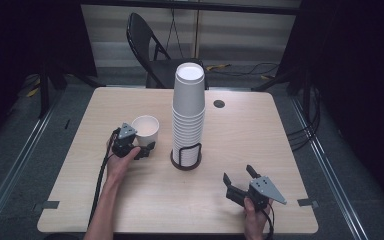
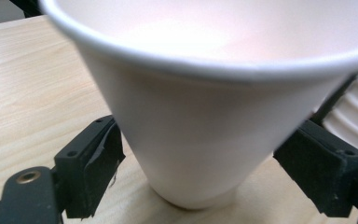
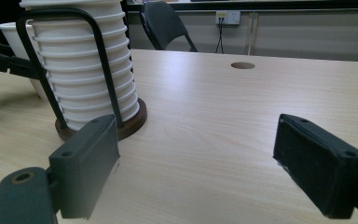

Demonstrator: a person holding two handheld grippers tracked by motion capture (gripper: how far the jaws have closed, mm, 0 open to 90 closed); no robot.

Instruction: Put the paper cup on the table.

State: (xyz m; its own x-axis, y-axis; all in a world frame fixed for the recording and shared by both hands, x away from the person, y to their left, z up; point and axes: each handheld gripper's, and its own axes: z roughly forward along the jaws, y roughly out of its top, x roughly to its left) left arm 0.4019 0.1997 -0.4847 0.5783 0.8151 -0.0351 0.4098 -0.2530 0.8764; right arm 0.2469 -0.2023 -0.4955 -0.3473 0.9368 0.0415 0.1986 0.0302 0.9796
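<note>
A single white paper cup (image 1: pixel 146 129) (image 2: pixel 200 116) stands upright on the wooden table (image 1: pixel 240 135), left of centre. My left gripper (image 1: pixel 142 142) (image 2: pixel 205 163) is open, with one jaw on each side of the cup's lower part and a small gap at each pad. A tall stack of upside-down white cups (image 1: pixel 188 107) (image 3: pixel 81 70) sits in a black wire holder on a round brown base (image 1: pixel 185 164) (image 3: pixel 137 122). My right gripper (image 1: pixel 238 173) (image 3: pixel 200 158) is open and empty near the front right, pointing toward the stack.
A round cable hole (image 1: pixel 219 104) (image 3: pixel 243 65) lies in the tabletop behind the stack. A black folding chair (image 1: pixel 150 45) stands beyond the far edge. Cables run along the floor at the right.
</note>
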